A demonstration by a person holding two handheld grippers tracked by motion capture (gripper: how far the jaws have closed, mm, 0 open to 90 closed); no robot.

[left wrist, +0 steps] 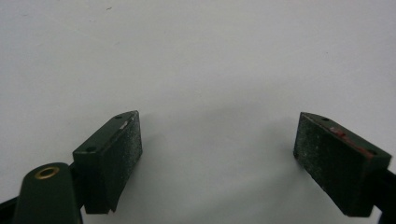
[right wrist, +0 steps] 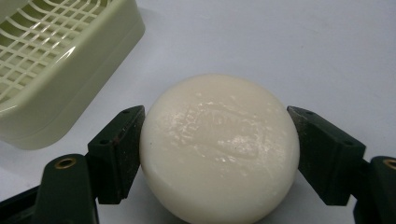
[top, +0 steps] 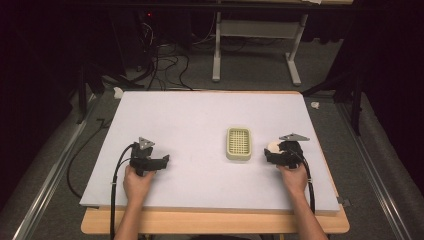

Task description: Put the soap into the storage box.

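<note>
A round, cream-white soap bar point(right wrist: 219, 140) sits between the jaws of my right gripper point(right wrist: 217, 154), which press against both of its sides. In the high view the soap point(top: 273, 145) lies on the white board at the right gripper point(top: 270, 151), just right of a pale green soap dish point(top: 238, 143) with a grid insert. That dish point(right wrist: 70, 79) stands to the upper left in the right gripper view, apart from the soap. My left gripper point(top: 163, 161) rests on the left part of the board. Its jaws point(left wrist: 217, 140) stand wide apart over bare white surface.
The white board point(top: 200, 110) lies on a wooden table point(top: 215, 222). Beyond the far edge are floor cables point(top: 165, 65) and a grey table frame point(top: 257, 45). Metal rails point(top: 50, 175) run along both sides.
</note>
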